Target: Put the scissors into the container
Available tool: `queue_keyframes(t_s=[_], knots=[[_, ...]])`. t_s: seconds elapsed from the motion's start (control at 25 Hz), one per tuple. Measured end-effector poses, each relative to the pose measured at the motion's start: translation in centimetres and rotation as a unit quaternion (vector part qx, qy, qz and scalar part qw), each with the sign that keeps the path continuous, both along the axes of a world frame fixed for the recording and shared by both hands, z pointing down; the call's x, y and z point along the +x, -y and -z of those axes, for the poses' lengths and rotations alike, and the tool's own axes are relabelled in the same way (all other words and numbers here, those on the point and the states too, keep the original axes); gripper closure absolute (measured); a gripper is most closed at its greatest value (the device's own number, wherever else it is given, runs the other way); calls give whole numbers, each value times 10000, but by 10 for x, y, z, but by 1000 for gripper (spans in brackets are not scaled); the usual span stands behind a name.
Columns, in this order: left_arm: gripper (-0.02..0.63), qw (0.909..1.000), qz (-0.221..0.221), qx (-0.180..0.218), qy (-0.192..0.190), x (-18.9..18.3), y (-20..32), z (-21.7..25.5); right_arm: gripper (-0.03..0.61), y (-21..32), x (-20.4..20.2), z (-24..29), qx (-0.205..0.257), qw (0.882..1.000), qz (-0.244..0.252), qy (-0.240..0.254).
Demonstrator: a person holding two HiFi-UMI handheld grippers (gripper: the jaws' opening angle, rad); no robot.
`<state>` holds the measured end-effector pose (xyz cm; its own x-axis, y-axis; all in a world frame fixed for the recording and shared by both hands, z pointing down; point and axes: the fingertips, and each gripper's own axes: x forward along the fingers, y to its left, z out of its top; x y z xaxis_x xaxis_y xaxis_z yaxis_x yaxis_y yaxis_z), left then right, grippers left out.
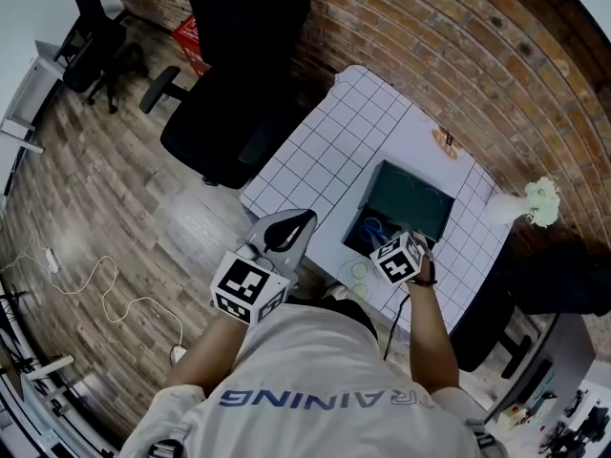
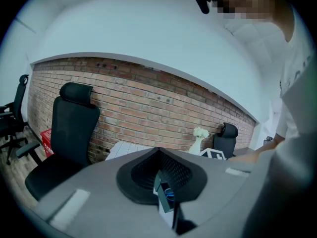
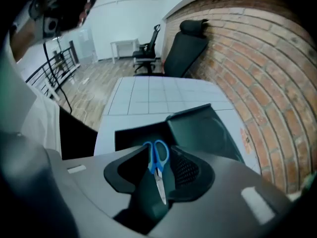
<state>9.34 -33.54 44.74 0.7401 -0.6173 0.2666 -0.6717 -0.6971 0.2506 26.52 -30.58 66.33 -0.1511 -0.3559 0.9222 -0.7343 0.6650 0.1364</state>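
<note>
Brick backs the white tabletop [image 1: 315,151]. My left gripper [image 1: 304,219] idles off its edge, slightly apart, empty. Scissors [image 1: 373,227] already lie inside the container [image 1: 412,198]; my right gripper [image 3: 158,170] hovers above, wide, gripping nothing.

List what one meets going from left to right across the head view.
far chair → near chair → left tool → container → flowers

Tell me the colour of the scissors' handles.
Blue. The scissors show best in the right gripper view, with the handles pointing away from the camera.
</note>
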Motion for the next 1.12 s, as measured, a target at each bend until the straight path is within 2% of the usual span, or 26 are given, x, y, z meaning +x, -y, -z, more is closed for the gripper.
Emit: queue_keyframes(t_s=[0.08,0.16,0.24,0.32,0.44,0.68,0.88,0.96,1.12], knots=[[612,9999,-118,54,-30,7,1,4,448,4,9,37,531,9960,-535,486],[612,9995,-278,117,-48,17,4,10,481,8,24,79,1188,9834,-1040,891],[612,9988,-451,199,-73,27,9,17,516,9,43,123,1952,9639,-1458,1071],[612,9973,-647,317,-114,38,15,24,546,4,59,165,2643,9392,-1835,1197],[612,9932,-1023,525,-183,59,20,38,565,-13,78,212,3350,9038,-2312,1323],[612,9851,-1473,812,-357,91,13,59,565,-55,109,250,4030,8584,-2873,1350],[612,9768,-1904,902,-386,115,3,68,565,-90,127,276,4520,8039,-3479,1684],[612,9727,-2084,930,-412,124,-1,72,565,-99,128,277,4549,7968,-3600,1689],[612,9667,-2329,961,-455,138,-9,77,565,-107,130,274,4481,7965,-3712,1643]])
